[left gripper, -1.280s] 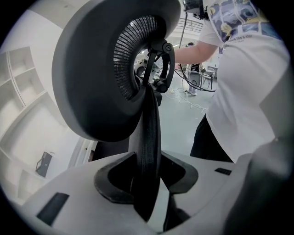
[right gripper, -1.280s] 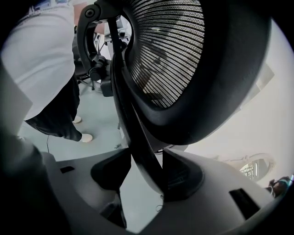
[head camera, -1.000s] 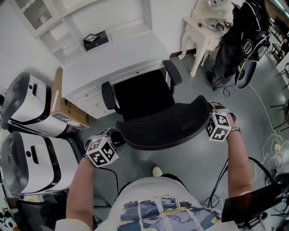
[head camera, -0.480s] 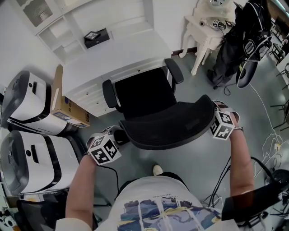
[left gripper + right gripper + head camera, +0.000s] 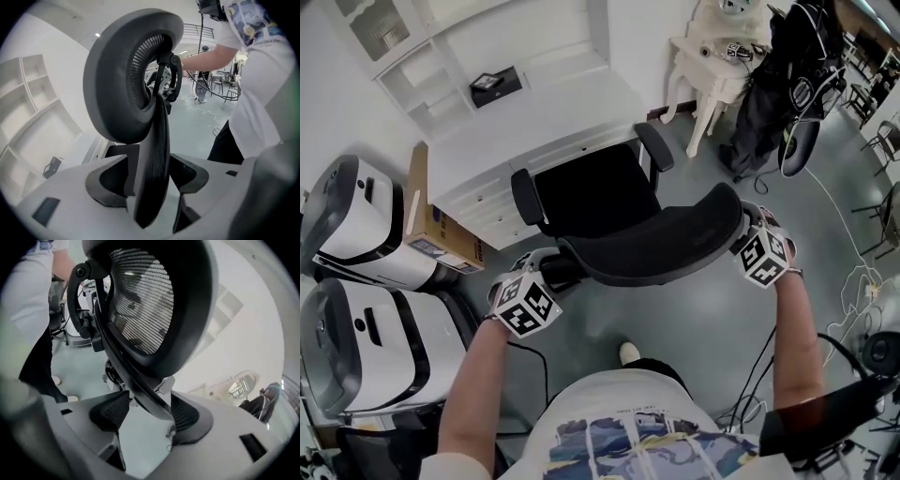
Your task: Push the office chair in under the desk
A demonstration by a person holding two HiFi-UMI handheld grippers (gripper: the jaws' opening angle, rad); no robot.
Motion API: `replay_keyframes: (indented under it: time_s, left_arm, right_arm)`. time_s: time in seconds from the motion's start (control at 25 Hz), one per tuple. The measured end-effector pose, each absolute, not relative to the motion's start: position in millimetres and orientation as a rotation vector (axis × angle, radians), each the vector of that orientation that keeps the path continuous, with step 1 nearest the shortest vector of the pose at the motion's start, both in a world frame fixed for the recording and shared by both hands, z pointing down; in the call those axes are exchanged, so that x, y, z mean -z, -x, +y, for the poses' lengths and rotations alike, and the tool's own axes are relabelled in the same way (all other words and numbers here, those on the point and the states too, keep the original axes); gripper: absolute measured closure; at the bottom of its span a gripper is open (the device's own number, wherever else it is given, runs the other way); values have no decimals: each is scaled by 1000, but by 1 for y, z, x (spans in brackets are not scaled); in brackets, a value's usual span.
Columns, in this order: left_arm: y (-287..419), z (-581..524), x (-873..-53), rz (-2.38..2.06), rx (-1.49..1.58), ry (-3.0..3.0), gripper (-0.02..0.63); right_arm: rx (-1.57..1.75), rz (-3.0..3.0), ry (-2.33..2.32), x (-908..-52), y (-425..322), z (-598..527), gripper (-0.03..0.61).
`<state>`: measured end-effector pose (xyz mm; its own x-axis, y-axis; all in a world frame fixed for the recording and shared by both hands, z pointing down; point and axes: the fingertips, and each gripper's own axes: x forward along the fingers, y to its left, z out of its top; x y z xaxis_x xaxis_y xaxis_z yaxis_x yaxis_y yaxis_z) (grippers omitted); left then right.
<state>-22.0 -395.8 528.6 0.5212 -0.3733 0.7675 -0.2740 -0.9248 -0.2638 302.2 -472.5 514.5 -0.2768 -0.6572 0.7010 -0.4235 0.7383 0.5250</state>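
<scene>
Left claw (image 5: 551, 272) and right claw (image 5: 742, 227) just opening, backrest rim (image 5: 656, 267) between jaws, arms extended

Office: white desk (image 5: 551, 114), office chair (image 5: 598, 199)

Bright, even indoor light; fisheye edges darken, and close surfaces blur.

The base of the chair (image 5: 600, 202) is hidden beneath its seat and backrest. Behind the chair, a small dark item (image 5: 495, 82) on the surface (image 5: 553, 117) is too small to be identified.
</scene>
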Motion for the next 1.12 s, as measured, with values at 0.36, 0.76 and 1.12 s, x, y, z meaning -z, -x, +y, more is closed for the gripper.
replay_keyframes:
  time_s: [0.36,0.76,1.12]
  left_arm:
    - [33,-374,-473,641,1081,2796,364]
    - [40,-316,-437,624,865,2910,582]
    - [54,-242,-425,602,740,3026,601]
  right_arm:
    - [188,-1920,-1107,-494,-310,-410,486]
    - [-24,-2072,-1245,-474,-242,-317,548]
    - [-134,-2195,-1302,-465,-165,-231,554]
